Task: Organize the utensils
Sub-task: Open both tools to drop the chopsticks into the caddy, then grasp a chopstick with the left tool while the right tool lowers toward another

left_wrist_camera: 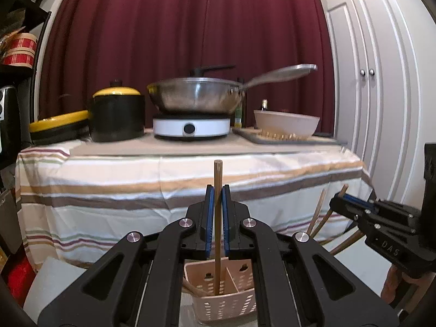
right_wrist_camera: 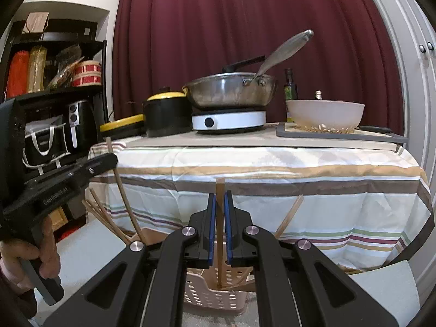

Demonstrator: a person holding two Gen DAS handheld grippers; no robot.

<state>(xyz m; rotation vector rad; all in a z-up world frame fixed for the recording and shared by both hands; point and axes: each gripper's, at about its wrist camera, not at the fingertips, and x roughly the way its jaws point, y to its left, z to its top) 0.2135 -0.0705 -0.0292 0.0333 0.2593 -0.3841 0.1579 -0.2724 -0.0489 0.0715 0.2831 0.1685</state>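
A dark red curtain (left_wrist_camera: 190, 27) fills the background behind a counter (left_wrist_camera: 177, 179) draped in a striped cloth. On the counter, a steel wok (left_wrist_camera: 196, 92) sits on a white hotplate (left_wrist_camera: 190, 128), with a black pot (left_wrist_camera: 117, 117) under a yellow lid at its nine o'clock and a white bowl (left_wrist_camera: 286, 125) at its three o'clock. Below the counter edge stands a beige perforated utensil basket (left_wrist_camera: 226, 297). The left claw (left_wrist_camera: 218, 218) is pressed together, pinching one upright chopstick (left_wrist_camera: 218, 174) whose lower end reaches into the basket. The right claw (right_wrist_camera: 220, 223) likewise pinches a wooden chopstick (right_wrist_camera: 220, 188) over the basket (right_wrist_camera: 209, 294); it may be a pair, the view being unclear. Loose chopsticks (right_wrist_camera: 288, 215) lean at one o'clock.
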